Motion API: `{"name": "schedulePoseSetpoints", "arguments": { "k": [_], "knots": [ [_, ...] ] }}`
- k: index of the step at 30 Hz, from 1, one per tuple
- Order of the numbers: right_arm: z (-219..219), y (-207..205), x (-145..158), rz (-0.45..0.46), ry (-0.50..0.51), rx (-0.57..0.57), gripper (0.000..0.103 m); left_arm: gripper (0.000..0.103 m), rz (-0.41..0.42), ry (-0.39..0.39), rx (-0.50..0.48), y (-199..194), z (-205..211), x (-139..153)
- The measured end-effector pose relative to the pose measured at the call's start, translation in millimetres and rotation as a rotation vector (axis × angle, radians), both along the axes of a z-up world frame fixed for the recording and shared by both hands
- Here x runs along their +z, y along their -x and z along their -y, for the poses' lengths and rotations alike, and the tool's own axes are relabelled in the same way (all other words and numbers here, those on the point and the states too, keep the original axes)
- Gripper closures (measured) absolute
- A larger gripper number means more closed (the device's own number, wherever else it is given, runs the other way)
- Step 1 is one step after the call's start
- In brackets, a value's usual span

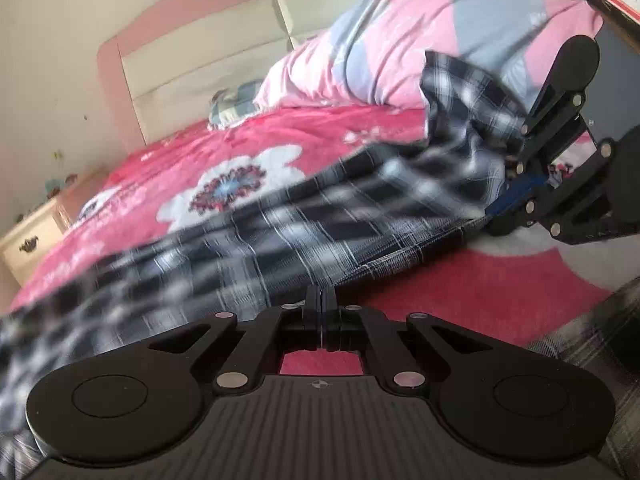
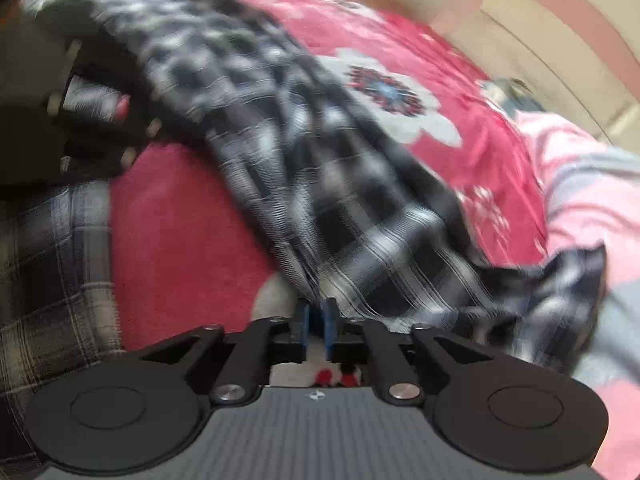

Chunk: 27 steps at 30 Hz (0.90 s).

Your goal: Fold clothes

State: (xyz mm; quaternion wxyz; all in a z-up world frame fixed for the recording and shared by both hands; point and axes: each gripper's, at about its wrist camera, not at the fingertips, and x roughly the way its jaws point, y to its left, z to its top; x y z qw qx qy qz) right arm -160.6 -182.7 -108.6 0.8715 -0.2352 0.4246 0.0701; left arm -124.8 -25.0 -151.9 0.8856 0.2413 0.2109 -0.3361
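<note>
Left gripper (image 1: 321, 300) was clenched on the edge of a black-and-white plaid shirt (image 1: 280, 220), which hung blurred above the red floral bedspread (image 1: 480, 280). Right gripper (image 2: 316, 312) pinched the shirt's (image 2: 340, 184) other edge between blue pads (image 2: 331, 320). Only the left wrist view showed the right gripper (image 1: 500, 204) from outside, plus a nightstand (image 1: 32, 240) and pink headboard (image 1: 116, 64). Only the right wrist view showed more plaid fabric (image 2: 52, 264) at the left.
</note>
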Motion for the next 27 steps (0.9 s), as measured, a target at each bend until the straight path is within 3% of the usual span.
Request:
{"name": "schedulePoseSetpoints", "arguments": {
  "k": [3, 6, 10, 15, 20, 22, 23, 24, 27],
  "knots": [
    [27, 14, 25, 0.051, -0.137, -0.196, 0.054, 0.103, 0.021, -0.008, -0.001, 2, 1, -3],
    [68, 24, 37, 0.064, -0.249, -0.477, 0.053, 0.102, 0.011, 0.007, 0.002, -1, -1, -2],
    [121, 21, 29, 0.060, -0.343, -0.788, 0.053, 0.101, 0.005, 0.017, 0.006, -1, -2, -1],
    [157, 22, 11, 0.115, -0.579, -1.028, 0.051, 0.101, -0.003, 0.030, 0.010, -1, -5, -1],
    [177, 26, -7, 0.214, -0.775, -1.164, 0.052, 0.100, -0.014, 0.045, 0.017, -2, -7, 0],
    [184, 28, -14, 0.254, -0.838, -1.212, 0.066, 0.100, -0.021, 0.053, 0.020, -3, -9, 1],
    [188, 29, -17, 0.274, -0.870, -1.236, 0.086, 0.099, -0.025, 0.057, 0.020, -4, -9, 1],
    [189, 29, -17, 0.289, -0.879, -1.242, 0.096, 0.099, -0.029, 0.060, 0.021, -5, -10, 1],
    [165, 25, 8, 0.338, -0.718, -1.123, 0.098, 0.099, -0.037, 0.067, 0.022, -6, -10, 1]
  ]
}}
